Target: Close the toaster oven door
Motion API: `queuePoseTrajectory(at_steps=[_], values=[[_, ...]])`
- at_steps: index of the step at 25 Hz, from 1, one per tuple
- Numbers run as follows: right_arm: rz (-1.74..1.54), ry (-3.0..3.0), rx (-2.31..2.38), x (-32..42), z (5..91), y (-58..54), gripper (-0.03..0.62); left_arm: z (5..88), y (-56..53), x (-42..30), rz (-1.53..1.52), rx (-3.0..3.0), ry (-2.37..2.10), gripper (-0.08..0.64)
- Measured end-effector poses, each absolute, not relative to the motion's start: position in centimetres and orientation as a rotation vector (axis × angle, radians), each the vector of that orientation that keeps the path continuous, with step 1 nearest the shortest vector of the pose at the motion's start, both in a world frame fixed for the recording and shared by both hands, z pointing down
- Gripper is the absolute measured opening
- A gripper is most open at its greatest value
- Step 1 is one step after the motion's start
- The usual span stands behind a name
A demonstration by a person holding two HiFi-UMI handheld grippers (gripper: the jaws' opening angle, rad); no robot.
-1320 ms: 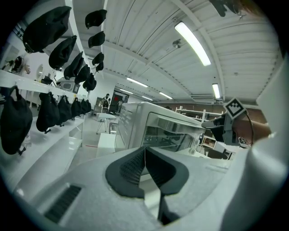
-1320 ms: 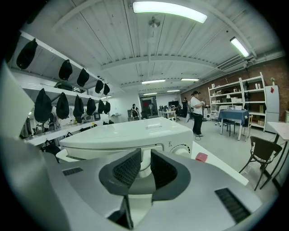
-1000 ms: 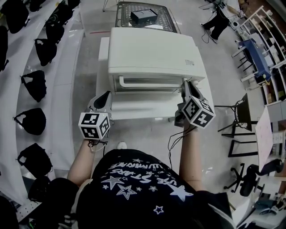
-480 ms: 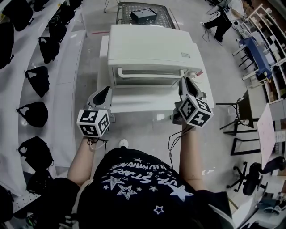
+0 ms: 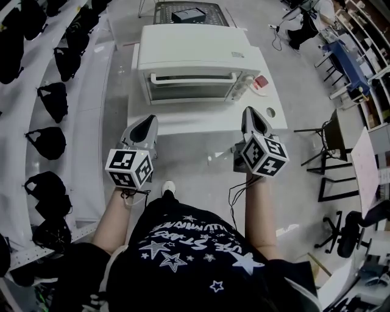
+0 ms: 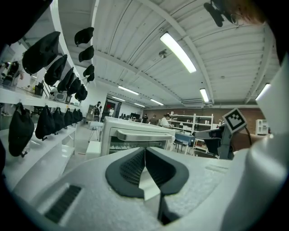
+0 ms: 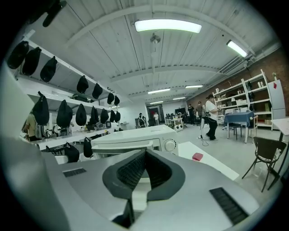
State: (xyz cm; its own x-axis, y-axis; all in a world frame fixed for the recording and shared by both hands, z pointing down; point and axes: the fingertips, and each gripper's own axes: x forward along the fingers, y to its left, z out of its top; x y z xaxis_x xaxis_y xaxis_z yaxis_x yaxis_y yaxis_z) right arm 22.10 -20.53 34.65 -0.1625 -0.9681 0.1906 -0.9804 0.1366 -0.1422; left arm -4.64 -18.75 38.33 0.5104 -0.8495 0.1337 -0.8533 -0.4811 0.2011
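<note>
The boxy white toaster oven (image 5: 194,58) sits on the far half of a white rectangular table (image 5: 201,125), straight ahead of the person and between the two tools. Its glass-fronted door (image 5: 189,91) stands upright, shut against the oven's front, with the pale bar handle (image 5: 192,78) along its top edge. Round white knobs (image 5: 242,87) sit at the right end of the front. A small red block (image 5: 261,81) lies on the table just to the right of the oven.

Both tools hover over the near edge of the table, well apart from the oven and touching nothing. The left gripper (image 5: 147,124) points at the oven's left end; its own view shows the ribbed dark pads (image 6: 131,168) pressed together with nothing between them. The right gripper (image 5: 249,114) points at the oven's right end, its jaws closing fully so that the pads (image 7: 133,170) meet, and it is empty too.

Beyond the table stands a metal mesh cart (image 5: 163,13) with a black box (image 5: 187,14) on it. White shelves (image 5: 85,103) run down the left side, hung with black bags (image 5: 55,100). Dark chairs (image 5: 332,177) stand at the right.
</note>
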Motion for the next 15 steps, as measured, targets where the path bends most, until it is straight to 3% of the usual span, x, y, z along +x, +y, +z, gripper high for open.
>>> queuePoseTrajectory(at_steps=[15], values=[[0.419,-2.380,1.892,23.0,36.9,-9.3,0.002,38.5,-8.2,-1.8,0.047,2.532,-1.432,0.023]])
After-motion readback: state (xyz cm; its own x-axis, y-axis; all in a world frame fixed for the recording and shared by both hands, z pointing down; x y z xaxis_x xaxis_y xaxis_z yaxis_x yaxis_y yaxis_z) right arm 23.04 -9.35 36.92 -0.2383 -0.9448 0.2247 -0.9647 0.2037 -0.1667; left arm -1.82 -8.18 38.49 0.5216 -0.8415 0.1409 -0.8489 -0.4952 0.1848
